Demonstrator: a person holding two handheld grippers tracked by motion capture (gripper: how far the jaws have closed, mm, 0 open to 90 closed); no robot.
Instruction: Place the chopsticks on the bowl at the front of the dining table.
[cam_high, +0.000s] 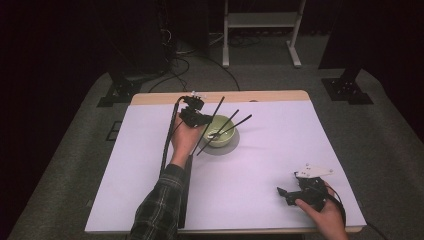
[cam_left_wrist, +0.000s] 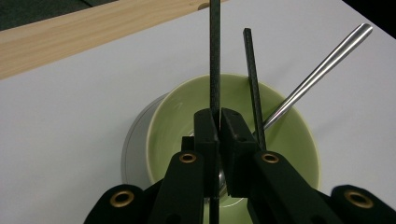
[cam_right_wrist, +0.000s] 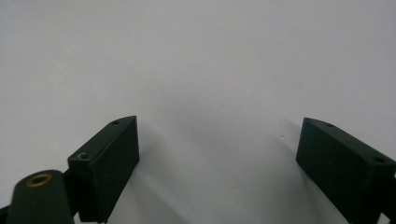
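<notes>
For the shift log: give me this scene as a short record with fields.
left gripper: shut on black chopstick, above the green bowl
right gripper: open, holding nothing, over bare white table
in bowl: second black chopstick and a metal rod, both leaning on the rim
bowl position: far middle of the table, near its wooden edge

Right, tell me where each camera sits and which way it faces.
High view: above the person's side, facing forward and down on the white table; both forearms and claws show.
Left gripper view: on the left claw, facing the green bowl; jaws shut on a black chopstick.
Right gripper view: on the right claw, facing bare table; jaws apart.
Shared: bowl and chopstick also appear in the high view.
</notes>
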